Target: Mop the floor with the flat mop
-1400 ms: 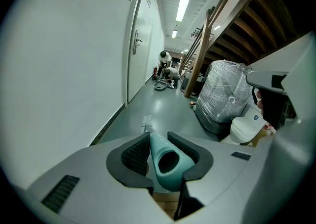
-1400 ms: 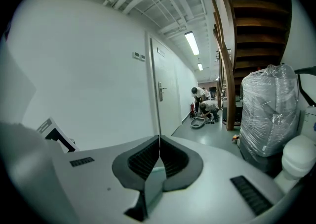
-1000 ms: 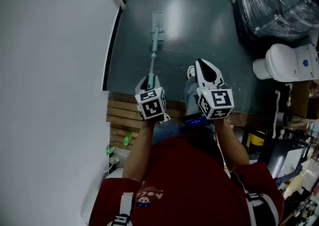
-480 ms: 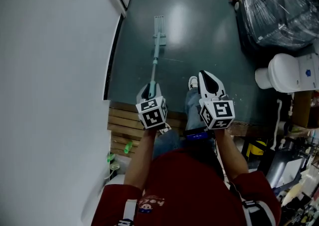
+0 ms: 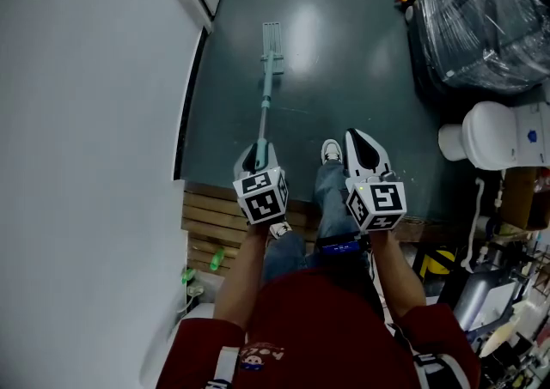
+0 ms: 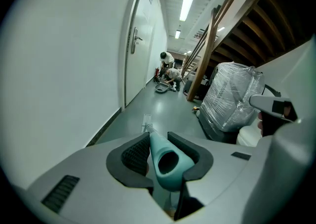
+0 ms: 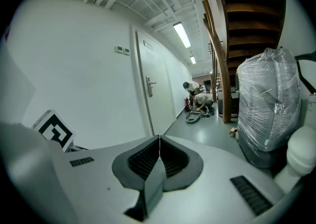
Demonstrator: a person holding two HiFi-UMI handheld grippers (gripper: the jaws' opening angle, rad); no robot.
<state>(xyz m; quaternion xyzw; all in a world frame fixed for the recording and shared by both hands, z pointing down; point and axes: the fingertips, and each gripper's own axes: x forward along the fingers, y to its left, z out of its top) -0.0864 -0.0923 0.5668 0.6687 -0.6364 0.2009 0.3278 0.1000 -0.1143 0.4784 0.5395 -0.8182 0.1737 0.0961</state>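
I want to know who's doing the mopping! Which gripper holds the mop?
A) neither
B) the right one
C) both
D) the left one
D: the left gripper has its jaws closed on the mop, while the right gripper is shut on nothing.

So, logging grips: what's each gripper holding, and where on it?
Left gripper: flat mop, by the handle's top end. Right gripper: shut, empty.

Red shirt [image 5: 318,323], blue jeans [image 5: 332,197], white sneaker [image 5: 331,152]; white left tongs [image 5: 260,152], right tongs [image 5: 357,138], black-white marker cubes [image 5: 262,197]
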